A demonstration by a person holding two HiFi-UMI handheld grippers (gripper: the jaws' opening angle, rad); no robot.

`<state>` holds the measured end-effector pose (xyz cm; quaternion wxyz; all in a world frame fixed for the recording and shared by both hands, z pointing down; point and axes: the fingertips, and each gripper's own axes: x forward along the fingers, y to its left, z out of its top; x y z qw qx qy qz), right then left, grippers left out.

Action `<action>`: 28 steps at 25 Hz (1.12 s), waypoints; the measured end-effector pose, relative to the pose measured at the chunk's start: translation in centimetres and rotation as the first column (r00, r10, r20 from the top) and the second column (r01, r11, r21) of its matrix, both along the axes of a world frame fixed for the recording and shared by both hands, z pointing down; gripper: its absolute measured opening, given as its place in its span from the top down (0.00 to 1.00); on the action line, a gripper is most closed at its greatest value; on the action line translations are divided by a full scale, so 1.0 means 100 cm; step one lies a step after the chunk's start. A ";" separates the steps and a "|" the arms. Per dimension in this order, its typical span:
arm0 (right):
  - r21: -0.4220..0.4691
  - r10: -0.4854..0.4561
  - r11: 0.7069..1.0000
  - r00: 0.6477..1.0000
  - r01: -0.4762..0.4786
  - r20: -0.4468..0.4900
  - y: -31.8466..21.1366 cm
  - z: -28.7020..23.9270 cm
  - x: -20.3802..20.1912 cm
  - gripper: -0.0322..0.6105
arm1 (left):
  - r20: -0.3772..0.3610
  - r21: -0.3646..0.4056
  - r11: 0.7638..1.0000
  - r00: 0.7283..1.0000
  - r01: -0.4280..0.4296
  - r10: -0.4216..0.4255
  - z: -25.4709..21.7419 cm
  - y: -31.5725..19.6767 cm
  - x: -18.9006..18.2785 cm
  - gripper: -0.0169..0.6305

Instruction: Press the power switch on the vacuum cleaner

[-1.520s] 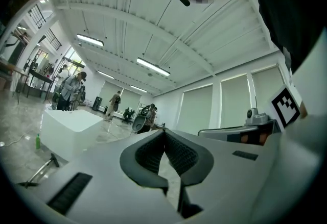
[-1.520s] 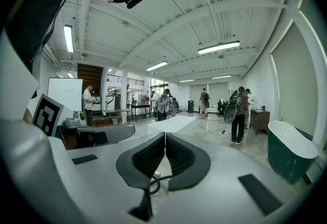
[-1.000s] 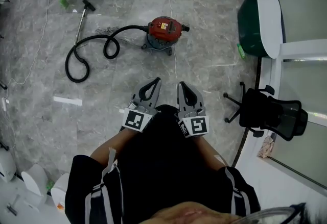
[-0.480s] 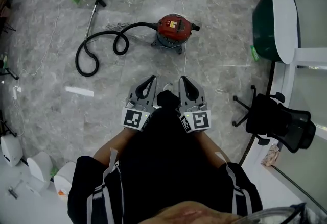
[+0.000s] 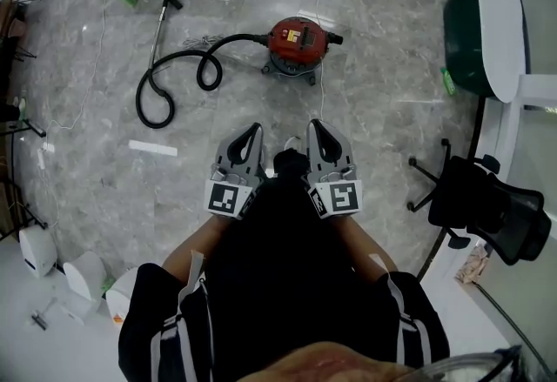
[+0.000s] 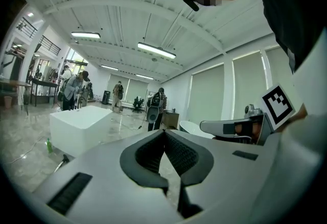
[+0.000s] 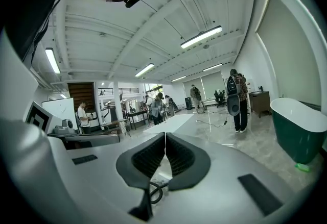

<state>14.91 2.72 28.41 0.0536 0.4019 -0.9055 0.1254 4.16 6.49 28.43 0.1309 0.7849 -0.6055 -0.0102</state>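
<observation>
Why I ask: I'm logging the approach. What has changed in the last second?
The floor and vacuum cleaner slid rightward in the head view, so the person shifted; nothing was grasped or released. The left gripper and right gripper stay shut, empty, side by side, short of it.

Red canister vacuum cleaner (image 5: 298, 41) upright on floor, black hose (image 5: 178, 80) coiled left.

We stood in a large open lab hall: grey marble floor (image 5: 392, 137), strip lights (image 6: 157, 50) on a white beamed ceiling (image 7: 168, 8), an office chair (image 5: 487, 211), people (image 7: 236, 98) with gear standing about.
</observation>
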 end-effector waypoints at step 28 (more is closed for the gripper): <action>-0.168 -0.217 0.974 0.855 0.155 -0.472 -0.173 0.181 -0.099 0.92 | -0.067 -0.102 0.992 0.994 0.077 -0.085 0.115 -0.064 -0.052 0.95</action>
